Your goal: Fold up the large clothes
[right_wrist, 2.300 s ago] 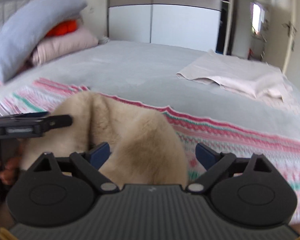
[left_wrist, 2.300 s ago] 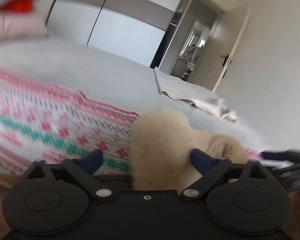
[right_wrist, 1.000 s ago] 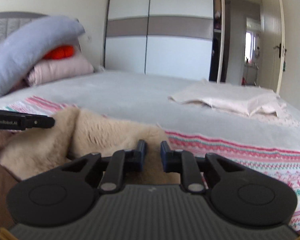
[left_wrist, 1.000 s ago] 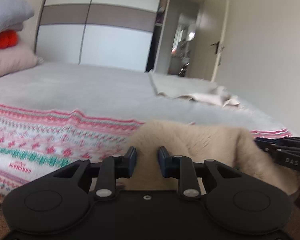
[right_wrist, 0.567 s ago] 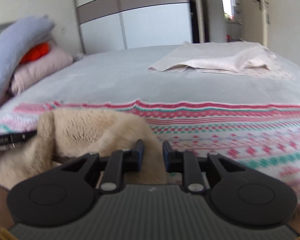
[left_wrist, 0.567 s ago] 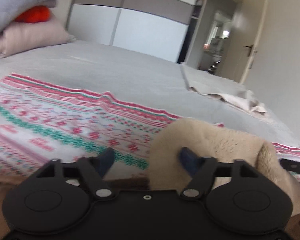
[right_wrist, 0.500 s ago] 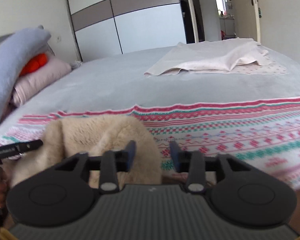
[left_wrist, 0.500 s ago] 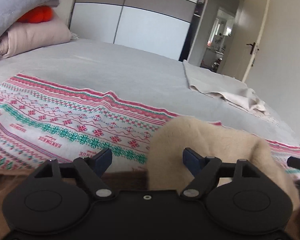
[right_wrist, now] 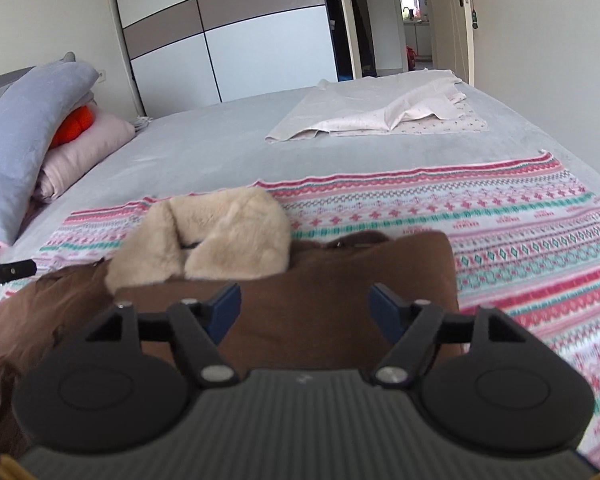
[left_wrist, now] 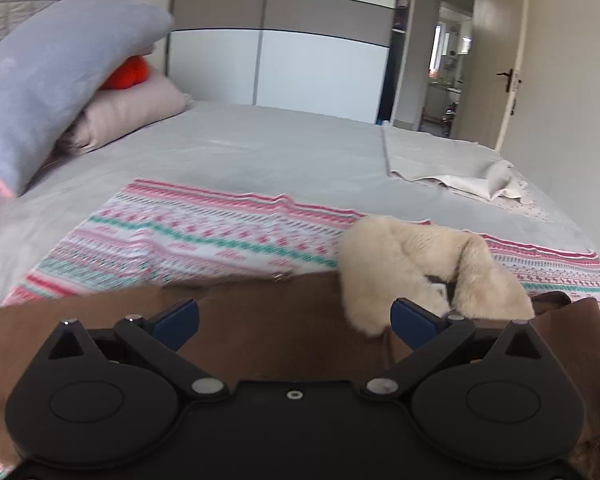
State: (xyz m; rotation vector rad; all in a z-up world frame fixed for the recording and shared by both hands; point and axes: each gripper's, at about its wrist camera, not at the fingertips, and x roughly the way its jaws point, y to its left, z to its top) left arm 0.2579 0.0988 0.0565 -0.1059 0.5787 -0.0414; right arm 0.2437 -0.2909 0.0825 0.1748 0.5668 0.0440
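A brown coat (left_wrist: 284, 332) with a cream fur collar (left_wrist: 424, 264) lies on a pink, white and green patterned blanket (left_wrist: 204, 236) on the bed. My left gripper (left_wrist: 294, 318) is open and empty, just above the coat's brown body, left of the collar. In the right wrist view the coat (right_wrist: 332, 276) and its collar (right_wrist: 220, 236) lie flat. My right gripper (right_wrist: 305, 306) is open and empty over the coat's right half. A tip of the left gripper (right_wrist: 8, 271) shows at the left edge.
Grey, pink and orange pillows (right_wrist: 32, 132) are stacked at the bed's head on the left. A pale folded sheet (right_wrist: 376, 116) lies at the far right of the grey bed (right_wrist: 204, 152). A wardrobe (right_wrist: 228, 32) and an open door (right_wrist: 456, 20) stand behind.
Both grippers were shut on the fur collar a second ago. They opened, let it go and drew back. The collar now lies flat on the brown coat.
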